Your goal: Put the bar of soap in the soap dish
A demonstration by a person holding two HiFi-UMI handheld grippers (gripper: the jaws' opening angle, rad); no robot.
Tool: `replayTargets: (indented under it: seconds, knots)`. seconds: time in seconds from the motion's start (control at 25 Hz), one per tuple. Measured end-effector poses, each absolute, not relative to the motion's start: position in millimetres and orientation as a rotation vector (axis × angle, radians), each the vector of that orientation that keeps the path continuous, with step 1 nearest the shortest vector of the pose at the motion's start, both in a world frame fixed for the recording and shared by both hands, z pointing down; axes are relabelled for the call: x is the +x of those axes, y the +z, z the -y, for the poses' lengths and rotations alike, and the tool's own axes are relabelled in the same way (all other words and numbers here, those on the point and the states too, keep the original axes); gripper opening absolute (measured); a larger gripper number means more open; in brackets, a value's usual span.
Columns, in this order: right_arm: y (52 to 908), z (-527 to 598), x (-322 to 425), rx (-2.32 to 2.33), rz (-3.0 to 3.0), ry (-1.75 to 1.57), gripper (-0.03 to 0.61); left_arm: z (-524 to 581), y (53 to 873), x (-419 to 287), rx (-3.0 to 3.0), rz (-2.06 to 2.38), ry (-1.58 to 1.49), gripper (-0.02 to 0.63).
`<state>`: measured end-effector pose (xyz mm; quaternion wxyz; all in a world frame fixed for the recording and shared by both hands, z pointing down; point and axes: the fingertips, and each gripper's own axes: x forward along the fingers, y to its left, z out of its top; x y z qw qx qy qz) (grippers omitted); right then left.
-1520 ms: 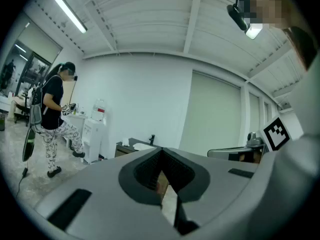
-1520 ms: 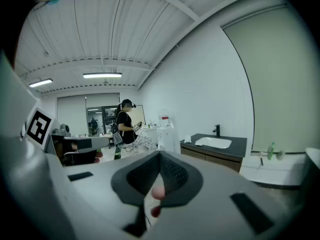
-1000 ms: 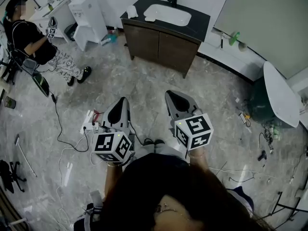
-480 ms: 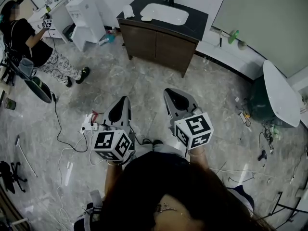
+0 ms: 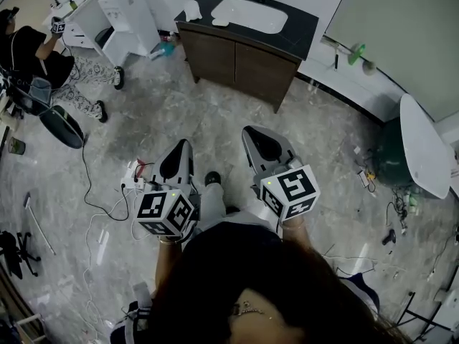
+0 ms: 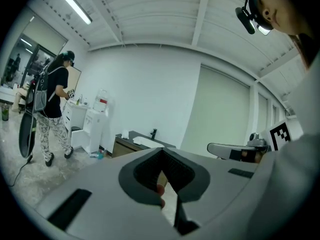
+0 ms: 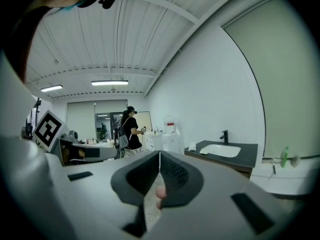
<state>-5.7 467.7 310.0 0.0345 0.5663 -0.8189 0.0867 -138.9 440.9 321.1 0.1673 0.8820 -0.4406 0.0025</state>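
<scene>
A dark vanity (image 5: 237, 56) with a white basin (image 5: 252, 16) stands across the marble floor. Two small white things lie on its black top, one at the left end (image 5: 191, 9) and one by the basin's rim (image 5: 221, 21). They are too small to tell soap from dish. My left gripper (image 5: 184, 145) and right gripper (image 5: 249, 130) are held side by side at waist height, far short of the vanity and pointing toward it. Both are shut with nothing between the jaws. The vanity also shows in the left gripper view (image 6: 135, 144) and the right gripper view (image 7: 225, 153).
A white cabinet (image 5: 129, 16) stands left of the vanity. Another person (image 5: 39, 59) is at a desk far left. A power strip (image 5: 133, 183) and cables lie on the floor by my left side. A white oval tabletop (image 5: 424, 145) and more cables are at the right.
Both grippers have come a little closer to the vanity. A shoe now shows between them as the holder steps forward. The other person has shifted toward the picture's left edge.
</scene>
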Motion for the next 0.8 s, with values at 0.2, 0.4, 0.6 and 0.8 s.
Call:
replayTargets:
  seconds: [0.2,0.4,0.6,0.8]
  knots:
    - [322.7,-424.6,8.2,1.76,2.468,0.277,0.018,-395.4,332.4,-135.5,2.491,1.319,0.054,-0.003]
    - [329.5,-369.3,18.2,1.781,2.443,0.279,0.018,-337.4,341.0,-125.4,2.488,1.308,0.064,-0.003]
    - [326.6,-298.8,19.7,1.779,2.452,0.259,0.018,-264.5,339.9,-117.3,2.504,1.282,0.052,-0.003]
    - [313.6,-218.1,13.1,1.764,2.466,0.223,0.018,-184.3,330.4,-116.4,2.521,1.26,0.035,-0.003]
